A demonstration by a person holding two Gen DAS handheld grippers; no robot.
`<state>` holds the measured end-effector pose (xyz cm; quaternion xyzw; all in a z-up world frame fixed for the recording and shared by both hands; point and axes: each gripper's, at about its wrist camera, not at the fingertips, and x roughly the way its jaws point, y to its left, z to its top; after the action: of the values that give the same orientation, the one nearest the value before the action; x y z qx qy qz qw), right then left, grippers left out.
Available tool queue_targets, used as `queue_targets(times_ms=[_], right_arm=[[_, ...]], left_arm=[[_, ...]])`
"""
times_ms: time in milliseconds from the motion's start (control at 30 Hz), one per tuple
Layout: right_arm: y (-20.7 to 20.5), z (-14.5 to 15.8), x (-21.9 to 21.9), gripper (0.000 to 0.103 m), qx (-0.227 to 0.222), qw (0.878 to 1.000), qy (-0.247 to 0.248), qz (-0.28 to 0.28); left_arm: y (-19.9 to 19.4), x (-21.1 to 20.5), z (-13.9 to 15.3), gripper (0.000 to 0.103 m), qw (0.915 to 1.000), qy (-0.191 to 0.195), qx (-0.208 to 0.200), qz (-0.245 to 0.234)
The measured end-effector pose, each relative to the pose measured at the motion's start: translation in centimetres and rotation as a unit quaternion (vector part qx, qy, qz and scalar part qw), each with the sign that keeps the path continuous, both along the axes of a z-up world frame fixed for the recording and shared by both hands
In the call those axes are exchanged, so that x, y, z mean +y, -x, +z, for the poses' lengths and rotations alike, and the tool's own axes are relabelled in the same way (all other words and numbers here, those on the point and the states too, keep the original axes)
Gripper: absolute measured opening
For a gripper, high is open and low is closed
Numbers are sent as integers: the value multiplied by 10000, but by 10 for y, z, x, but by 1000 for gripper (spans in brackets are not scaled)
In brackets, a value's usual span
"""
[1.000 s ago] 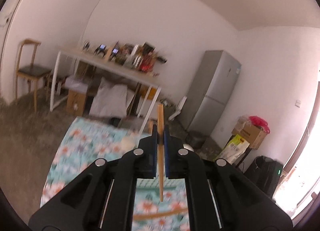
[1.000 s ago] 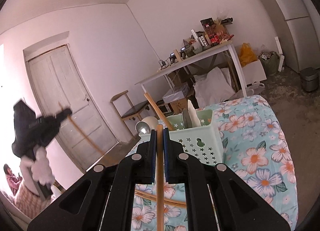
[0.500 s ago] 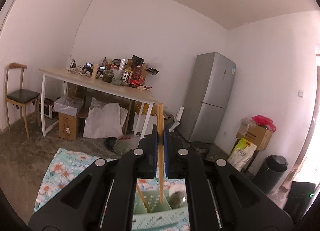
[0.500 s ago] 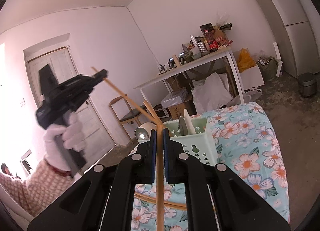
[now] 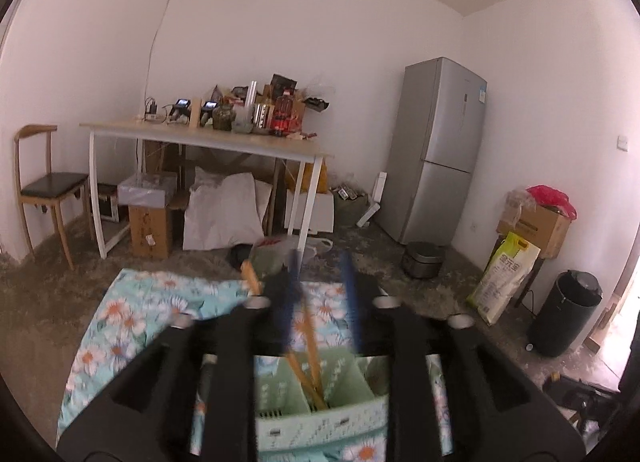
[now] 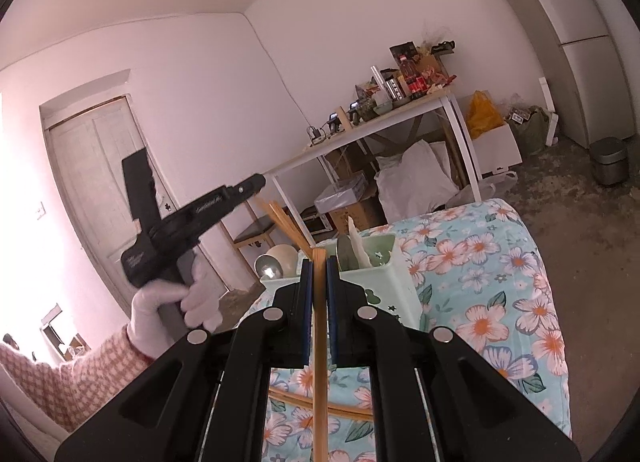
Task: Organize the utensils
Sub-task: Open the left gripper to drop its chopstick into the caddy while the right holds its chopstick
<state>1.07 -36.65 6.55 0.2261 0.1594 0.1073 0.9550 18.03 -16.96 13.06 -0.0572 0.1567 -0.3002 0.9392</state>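
Note:
A pale green utensil basket (image 5: 320, 418) (image 6: 384, 278) stands on the floral cloth (image 5: 132, 318). My left gripper (image 5: 320, 282) is open right above it, blurred. Two wooden chopsticks (image 5: 310, 346) lean in the basket's middle compartment, free of the jaws. In the right wrist view the left gripper (image 6: 256, 181) sits up left of the basket, chopstick tops (image 6: 280, 217) just under its tip. My right gripper (image 6: 319, 274) is shut on a wooden chopstick (image 6: 319, 366) in front of the basket. The basket also holds spoons (image 6: 268, 266) and a white utensil (image 6: 356, 242).
Another wooden chopstick (image 6: 320, 406) lies across the floral cloth under my right gripper. Behind the table are a cluttered white desk (image 5: 208, 137), a wooden chair (image 5: 44, 181), a grey fridge (image 5: 436, 149) and a black bin (image 5: 564, 314).
My left gripper has opened over the basket and let its chopstick go into the middle compartment. My right gripper has stayed put, still holding its chopstick.

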Motion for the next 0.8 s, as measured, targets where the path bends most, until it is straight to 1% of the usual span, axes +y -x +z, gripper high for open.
queue_targets(times_ms=[33, 67, 100, 167, 267, 467, 567, 633, 800], right_arm=[[-1, 0, 0, 7, 12, 10000, -5, 5], [-1, -1, 0, 7, 21, 10000, -8, 11], [-2, -1, 1, 7, 29, 10000, -10, 24], [-4, -1, 3, 7, 45, 10000, -7, 51], [-7, -1, 8, 7, 50, 9999, 26, 107], [-19, 8, 17, 7, 7, 9996, 121, 237], [-30, 18, 20, 7, -73, 9994, 136, 304], [-40, 28, 22, 7, -205, 9990, 146, 365], [-69, 60, 29, 7, -566, 9973, 265, 379]], left_arm=[[3, 3, -1, 39, 10000, 25, 3, 23], [8, 8, -2, 44, 10000, 44, -2, 39], [12, 13, -3, 47, 10000, 46, -20, 65], [21, 25, -3, 54, 9998, 57, -62, 162], [35, 41, -1, 59, 9995, 85, -123, 274], [62, 78, -2, 63, 9988, 194, -88, 451], [76, 95, -14, 68, 9986, 111, 75, 520], [84, 104, -27, 70, 9979, -42, 247, 589], [104, 129, -57, 71, 9947, -289, 571, 799]])
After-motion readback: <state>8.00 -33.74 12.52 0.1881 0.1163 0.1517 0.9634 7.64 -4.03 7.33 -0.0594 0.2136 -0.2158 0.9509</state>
